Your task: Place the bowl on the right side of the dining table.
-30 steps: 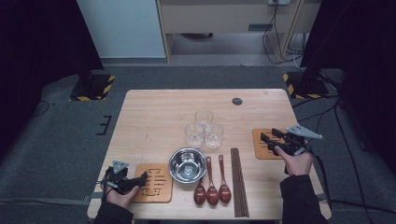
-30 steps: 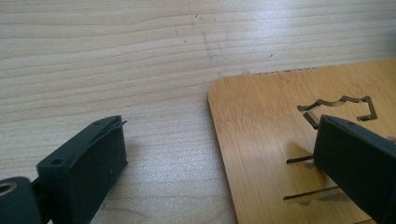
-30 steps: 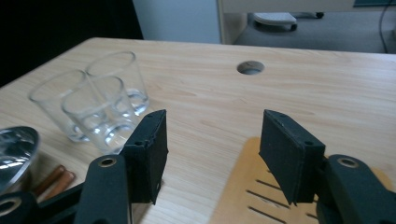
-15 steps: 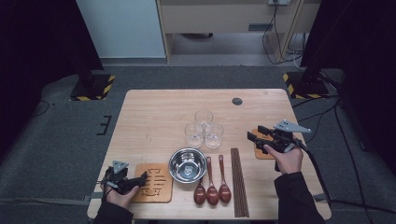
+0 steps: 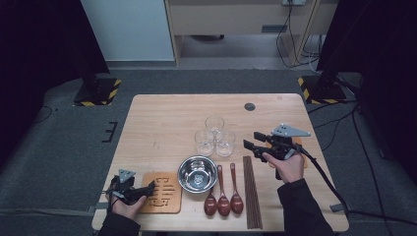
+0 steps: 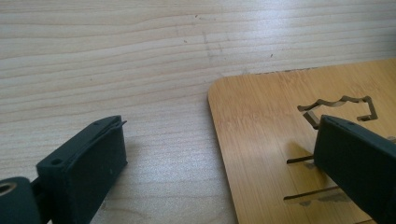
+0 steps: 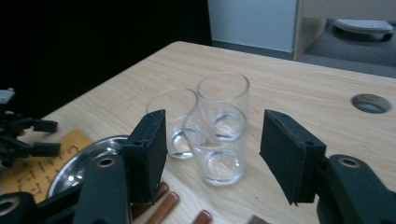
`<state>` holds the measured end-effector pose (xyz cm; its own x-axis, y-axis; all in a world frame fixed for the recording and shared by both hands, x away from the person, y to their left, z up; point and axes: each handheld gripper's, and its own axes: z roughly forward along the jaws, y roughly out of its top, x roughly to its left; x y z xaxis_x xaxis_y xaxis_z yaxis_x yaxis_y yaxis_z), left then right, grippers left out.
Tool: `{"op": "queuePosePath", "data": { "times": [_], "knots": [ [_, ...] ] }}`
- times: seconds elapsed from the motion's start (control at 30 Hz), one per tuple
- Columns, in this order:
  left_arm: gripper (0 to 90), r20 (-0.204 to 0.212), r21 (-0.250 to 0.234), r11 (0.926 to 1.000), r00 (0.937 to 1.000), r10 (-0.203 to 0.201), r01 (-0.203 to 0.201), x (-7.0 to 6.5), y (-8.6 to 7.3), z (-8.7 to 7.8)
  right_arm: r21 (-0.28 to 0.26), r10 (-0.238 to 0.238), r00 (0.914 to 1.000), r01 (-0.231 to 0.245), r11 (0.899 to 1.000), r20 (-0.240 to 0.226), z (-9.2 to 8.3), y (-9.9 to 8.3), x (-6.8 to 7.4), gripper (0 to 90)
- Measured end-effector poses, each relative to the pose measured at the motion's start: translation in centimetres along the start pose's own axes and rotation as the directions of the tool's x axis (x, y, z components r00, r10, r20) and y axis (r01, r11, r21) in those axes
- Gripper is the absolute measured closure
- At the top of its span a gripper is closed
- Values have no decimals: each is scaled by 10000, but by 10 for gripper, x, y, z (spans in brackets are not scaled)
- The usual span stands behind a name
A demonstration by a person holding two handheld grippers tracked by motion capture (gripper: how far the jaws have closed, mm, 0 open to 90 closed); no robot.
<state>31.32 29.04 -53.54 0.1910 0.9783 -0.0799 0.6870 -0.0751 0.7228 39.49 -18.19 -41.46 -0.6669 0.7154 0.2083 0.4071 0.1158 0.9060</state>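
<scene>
Black jaws of the right gripper point(image 7: 212, 154) stand spread with nothing between the pads, and they frame the nearest glass point(image 7: 218, 149) of a cluster of three. In the high view the right gripper point(image 5: 259, 142) hangs above the desk point(image 5: 162, 118) toward its right edge, jaws aimed left at the glasses point(image 5: 215, 135), which stand touching one another near the desk's middle. The nearest glass point(image 5: 225, 142) is the right-hand one of the front pair.

Clear tumblers like these are probably light, rigid, smooth and breakable, so a firm but gentle squeeze across the wall about halfway up seems the safest hold. With the neighbours touching it, the far jaw has little room and could knock them; coming in from the free right side looks wiser.

Outward from there, a steel bowl point(image 5: 197, 173) sits nearer the front edge, with three brown spoons point(image 5: 223, 196) and a pair of chopsticks point(image 5: 252, 191) to its right. A wooden coaster point(image 5: 163, 192) lies at the front left corner.

The left gripper point(image 5: 147, 189) rests low there, its jaws spread over the coaster's edge point(image 6: 280, 140), gripping nothing.
</scene>
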Motion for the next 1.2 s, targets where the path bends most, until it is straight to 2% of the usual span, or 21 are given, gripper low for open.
{"op": "queuePosePath", "data": {
  "times": [0.2,0.53,0.6,0.77,0.9,1.03,1.2],
  "knots": [
    [12,-2,-4,10000,10000,-1,1,0,0,0,180,-62,9994,68,9998,-340,13,1,13,439],
    [0,-45,26,10000,10000,-13,13,0,0,1,434,-52,9976,82,9990,-690,25,-2,24,486],
    [0,-40,24,10000,10000,-15,15,0,0,1,371,73,9968,-44,9993,-793,28,-3,27,494],
    [0,-41,23,10000,10000,-14,14,0,0,1,482,104,9966,-65,9988,-812,34,-6,29,502],
    [0,-40,24,10000,10000,-14,14,0,0,1,633,-208,9958,266,9976,-896,39,-1,35,509],
    [0,-37,24,10000,10000,-18,18,0,0,1,612,-294,9954,350,9975,-910,42,3,39,512],
    [0,-36,20,10000,10000,-23,23,0,0,1,894,-359,9936,456,9950,-1075,53,0,47,524]
  ]
}}
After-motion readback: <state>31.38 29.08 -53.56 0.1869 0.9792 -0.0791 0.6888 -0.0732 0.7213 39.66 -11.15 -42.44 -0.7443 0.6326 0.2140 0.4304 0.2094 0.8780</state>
